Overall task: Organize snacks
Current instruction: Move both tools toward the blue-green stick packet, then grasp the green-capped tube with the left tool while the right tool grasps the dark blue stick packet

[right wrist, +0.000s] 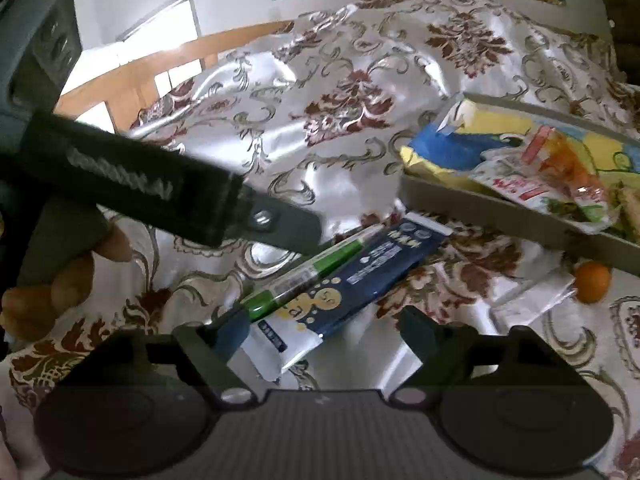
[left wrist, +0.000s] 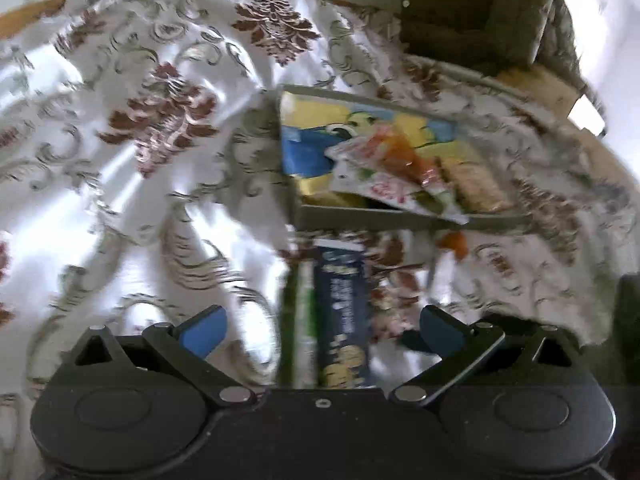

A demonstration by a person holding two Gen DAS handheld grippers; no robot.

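Observation:
A dark blue snack pack (left wrist: 344,316) (right wrist: 360,280) lies on the floral cloth with a green-and-white stick pack (left wrist: 302,320) (right wrist: 308,276) beside it. My left gripper (left wrist: 320,330) is open, hovering over both packs, its jaws on either side. My right gripper (right wrist: 320,334) is open just in front of the packs' near ends. A grey tray (left wrist: 400,216) (right wrist: 480,204) beyond holds a yellow-and-blue bag (left wrist: 312,140) (right wrist: 460,140), a white-and-orange pouch (left wrist: 384,168) (right wrist: 540,176) and a cracker pack (left wrist: 476,184).
A small orange (right wrist: 592,282) (left wrist: 454,244) and a clear wrapper (right wrist: 528,292) lie in front of the tray. A dark jacket (left wrist: 472,8) sits behind the tray. The left gripper's body and the hand (right wrist: 72,280) holding it fill the right view's left side.

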